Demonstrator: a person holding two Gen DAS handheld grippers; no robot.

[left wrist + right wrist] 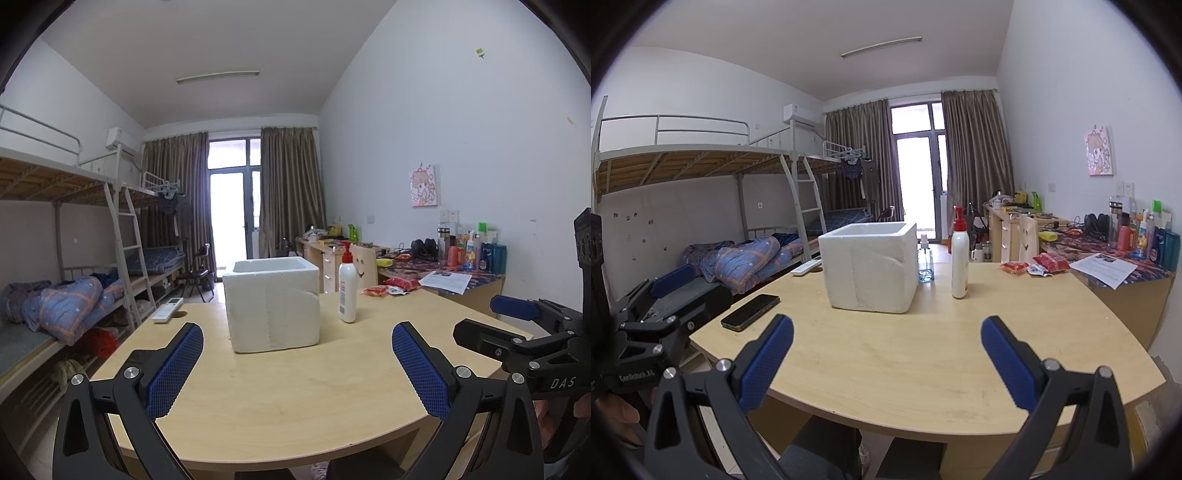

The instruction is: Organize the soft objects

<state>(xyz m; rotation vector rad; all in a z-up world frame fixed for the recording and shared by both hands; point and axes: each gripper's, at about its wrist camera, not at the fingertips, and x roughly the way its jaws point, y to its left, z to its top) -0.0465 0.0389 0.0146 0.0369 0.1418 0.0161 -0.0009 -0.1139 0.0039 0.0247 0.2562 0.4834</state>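
A white foam box (273, 302) (871, 266) stands open-topped in the middle of the light wood table (295, 398). Two red soft packets (400, 283) (1051, 261) and a small white one (1036, 269) lie at the table's far right edge. My left gripper (297, 332) is open and holds nothing, hovering over the near table short of the box. My right gripper (887, 321) is likewise open with nothing in it, at about the same distance from the box. Each gripper shows at the edge of the other's view. The box's inside is hidden.
A white pump bottle (347, 288) (960, 258) stands right of the box, a clear spray bottle (925, 264) behind it. A black phone (750, 312) and a white remote (168, 310) lie on the left. A cluttered desk (1108, 258) adjoins the right; bunk beds (74, 295) stand left.
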